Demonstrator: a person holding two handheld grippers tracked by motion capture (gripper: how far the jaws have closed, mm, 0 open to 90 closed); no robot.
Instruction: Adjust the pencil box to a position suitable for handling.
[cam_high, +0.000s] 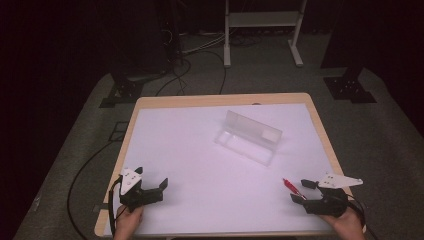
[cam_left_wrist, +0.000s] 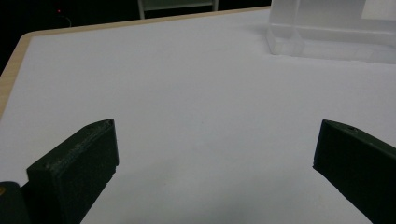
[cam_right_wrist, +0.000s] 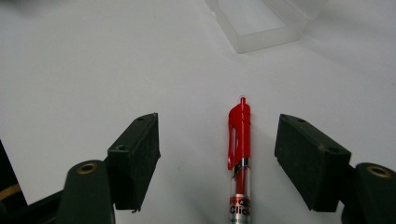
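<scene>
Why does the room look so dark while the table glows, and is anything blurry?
High view: the white table is brightly lit, the surroundings nearly black, and the clear box looks soft. Right gripper view: the red pen is sharp between the open right claw. Left gripper view: the box is hazy.

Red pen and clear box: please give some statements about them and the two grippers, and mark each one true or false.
1. The red pen lies between the open jaws of the right gripper. True.
2. The pen is inside the clear box. False: it lies on the white table, apart from the box.
3. The box lid stands open. True.
4. The left gripper holds the box. False: its jaws are open, nothing between them.
</scene>
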